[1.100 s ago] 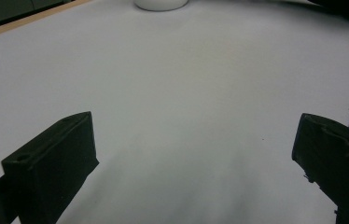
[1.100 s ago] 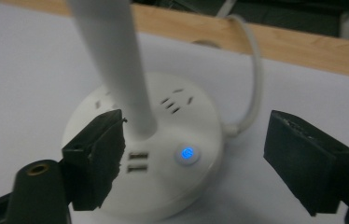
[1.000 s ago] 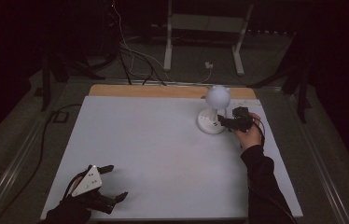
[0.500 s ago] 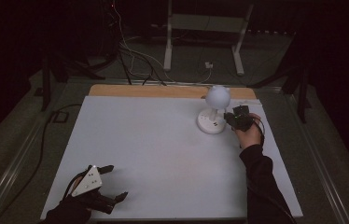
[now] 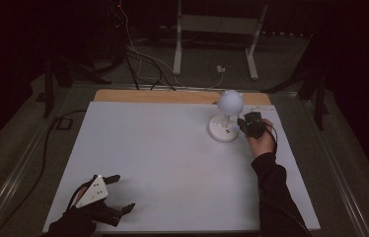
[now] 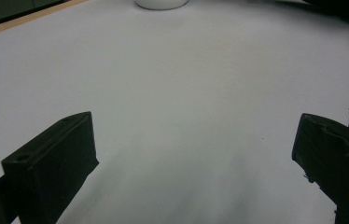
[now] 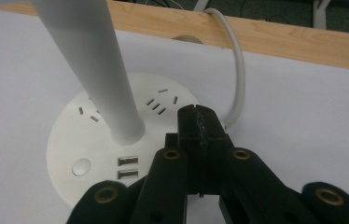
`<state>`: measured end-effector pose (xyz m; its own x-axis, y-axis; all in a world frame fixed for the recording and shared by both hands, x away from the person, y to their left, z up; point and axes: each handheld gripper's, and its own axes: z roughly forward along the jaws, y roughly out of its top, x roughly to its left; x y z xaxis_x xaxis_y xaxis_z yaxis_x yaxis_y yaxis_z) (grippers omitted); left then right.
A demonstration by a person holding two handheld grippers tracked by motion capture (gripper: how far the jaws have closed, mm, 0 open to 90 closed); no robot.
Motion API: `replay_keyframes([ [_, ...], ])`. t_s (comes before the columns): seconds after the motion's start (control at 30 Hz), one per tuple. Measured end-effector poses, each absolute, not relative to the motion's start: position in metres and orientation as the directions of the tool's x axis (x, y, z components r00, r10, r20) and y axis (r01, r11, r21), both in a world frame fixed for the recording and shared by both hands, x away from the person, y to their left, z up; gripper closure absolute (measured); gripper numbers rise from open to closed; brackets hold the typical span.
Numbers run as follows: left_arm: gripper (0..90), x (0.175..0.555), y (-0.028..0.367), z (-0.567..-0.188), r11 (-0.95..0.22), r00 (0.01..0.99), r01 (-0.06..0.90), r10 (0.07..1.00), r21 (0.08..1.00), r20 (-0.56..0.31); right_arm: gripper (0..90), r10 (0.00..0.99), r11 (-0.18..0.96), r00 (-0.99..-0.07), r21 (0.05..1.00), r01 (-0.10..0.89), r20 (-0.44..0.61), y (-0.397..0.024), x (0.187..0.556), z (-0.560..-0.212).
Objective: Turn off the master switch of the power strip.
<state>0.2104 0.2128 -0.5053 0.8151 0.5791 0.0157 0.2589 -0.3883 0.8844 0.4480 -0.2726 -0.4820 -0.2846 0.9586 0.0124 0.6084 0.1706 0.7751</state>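
A white desk lamp with a round globe (image 5: 230, 101) stands on a disc base (image 5: 223, 131) at the table's back right. The base (image 7: 84, 140) carries sockets, two USB ports and a round button, and a slanted white stem (image 7: 98, 70) rises from it. My right gripper (image 5: 244, 123) sits at the base's right edge. Its jaws have just been closing and now stand shut (image 7: 200, 114) with nothing between them, tips over the base's rim. My left gripper (image 5: 123, 192) rests at the front left, open (image 6: 196, 149) over bare table.
The white table top (image 5: 163, 148) has a wooden strip (image 5: 153, 96) along its back edge. The lamp's white cable (image 7: 239, 60) loops over that strip. Dark cables and a metal stand (image 5: 212, 44) lie on the floor beyond. The lamp base (image 6: 161, 3) shows far off in the left gripper view.
The right gripper's jaws have come together beside the lamp base. Both hands have stayed where they were.
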Motion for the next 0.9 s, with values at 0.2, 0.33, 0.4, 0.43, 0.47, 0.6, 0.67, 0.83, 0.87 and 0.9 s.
replay_keyframes([
  [0.2, 0.4, 0.21, 0.213, -0.505, -0.388, 0.815, 0.258, 0.579, 0.884, 0.016, 89.7, 0.956, 0.189, -0.295, 0.773, 0.606, -0.003, -0.27, 0.449, -0.486],
  [0.33, 0.4, 0.21, 0.213, -0.505, -0.389, 0.815, 0.259, 0.579, 0.884, 0.016, 89.7, 0.954, 0.197, -0.301, 0.776, 0.599, -0.01, -0.267, 0.449, -0.489],
  [0.4, 0.4, 0.21, 0.213, -0.505, -0.389, 0.815, 0.259, 0.579, 0.884, 0.016, 89.7, 0.954, 0.197, -0.3, 0.778, 0.596, -0.012, -0.267, 0.449, -0.489],
  [0.43, 0.4, 0.21, 0.213, -0.505, -0.389, 0.815, 0.259, 0.579, 0.884, 0.016, 89.7, 0.954, 0.196, -0.299, 0.78, 0.594, -0.012, -0.267, 0.449, -0.49],
  [0.47, 0.4, 0.21, 0.213, -0.505, -0.389, 0.815, 0.259, 0.579, 0.884, 0.016, 89.7, 0.955, 0.193, -0.296, 0.783, 0.592, -0.011, -0.267, 0.448, -0.492],
  [0.6, 0.4, 0.21, 0.213, -0.505, -0.389, 0.815, 0.259, 0.579, 0.884, 0.016, 89.7, 0.954, 0.192, -0.298, 0.783, 0.592, -0.009, -0.265, 0.448, -0.497],
  [0.67, 0.4, 0.21, 0.213, -0.505, -0.389, 0.815, 0.259, 0.579, 0.884, 0.016, 89.7, 0.954, 0.198, -0.299, 0.783, 0.59, -0.016, -0.264, 0.448, -0.499],
  [0.83, 0.4, 0.21, 0.213, -0.505, -0.389, 0.816, 0.259, 0.578, 0.884, 0.015, 89.7, 0.953, 0.205, -0.302, 0.781, 0.59, -0.022, -0.263, 0.449, -0.503],
  [0.87, 0.4, 0.21, 0.213, -0.506, -0.389, 0.816, 0.259, 0.578, 0.884, 0.015, 89.7, 0.953, 0.205, -0.304, 0.783, 0.587, -0.022, -0.263, 0.449, -0.504],
  [0.9, 0.4, 0.21, 0.213, -0.506, -0.389, 0.816, 0.259, 0.578, 0.884, 0.015, 89.7, 0.953, 0.204, -0.303, 0.785, 0.585, -0.021, -0.263, 0.449, -0.504],
])
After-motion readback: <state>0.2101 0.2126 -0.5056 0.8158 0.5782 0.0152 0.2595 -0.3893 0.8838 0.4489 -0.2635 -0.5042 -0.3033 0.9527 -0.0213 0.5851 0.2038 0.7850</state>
